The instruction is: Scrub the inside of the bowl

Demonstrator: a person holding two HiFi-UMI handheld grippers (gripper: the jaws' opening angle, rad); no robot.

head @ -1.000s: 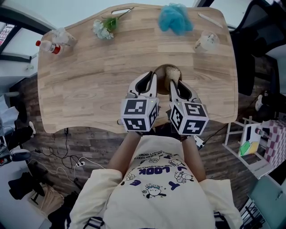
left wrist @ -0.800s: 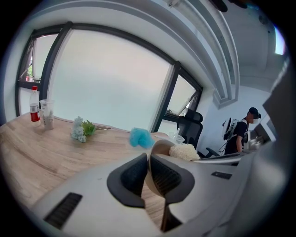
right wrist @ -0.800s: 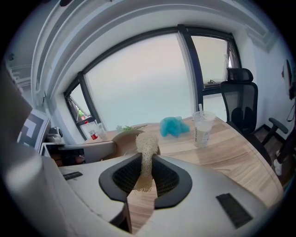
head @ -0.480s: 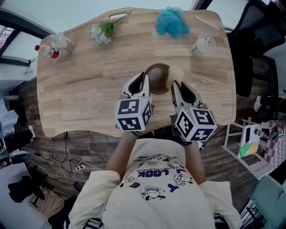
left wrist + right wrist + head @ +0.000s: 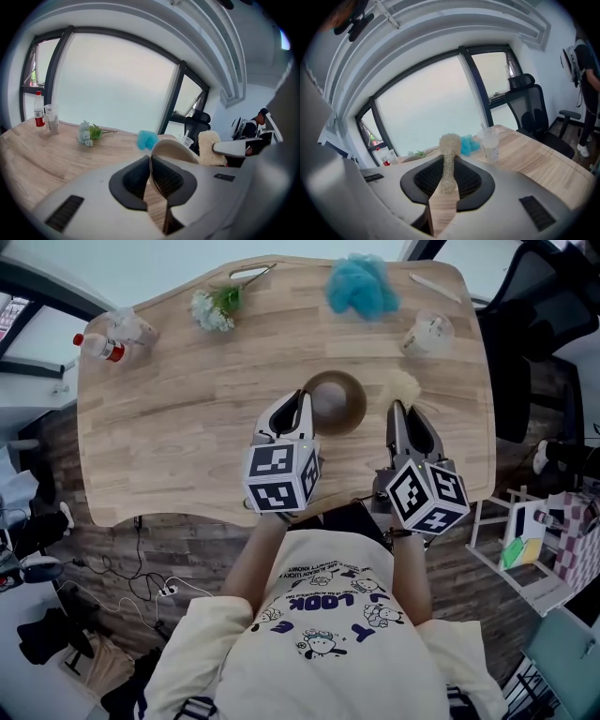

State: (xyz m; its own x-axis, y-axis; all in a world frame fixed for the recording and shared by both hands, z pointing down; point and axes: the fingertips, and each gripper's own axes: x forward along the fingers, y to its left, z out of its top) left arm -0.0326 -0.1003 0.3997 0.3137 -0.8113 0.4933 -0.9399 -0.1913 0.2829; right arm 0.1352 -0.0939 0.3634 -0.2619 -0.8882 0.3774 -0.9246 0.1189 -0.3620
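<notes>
A brown bowl [image 5: 335,401] stands on the wooden table [image 5: 187,418] just in front of me. My left gripper [image 5: 302,405] is shut on its near left rim; in the left gripper view the thin rim [image 5: 161,147] runs between the jaws of that gripper [image 5: 151,164]. My right gripper [image 5: 405,411] is shut on a beige scrubbing sponge [image 5: 401,387], held to the right of the bowl and outside it. In the right gripper view the sponge [image 5: 449,152] stands up between the dark pads [image 5: 468,180]. From the left gripper view the sponge [image 5: 209,146] shows beside the bowl.
At the far edge of the table lie a blue mesh puff [image 5: 361,282], a plastic cup [image 5: 429,332], a small bunch of flowers [image 5: 216,306], a bottle with a red label [image 5: 98,343] and a thin stick [image 5: 436,287]. An office chair [image 5: 534,122] stands off the right side.
The right gripper has carried the sponge out of the bowl and off to the right. The left gripper has kept its hold on the bowl's rim.
</notes>
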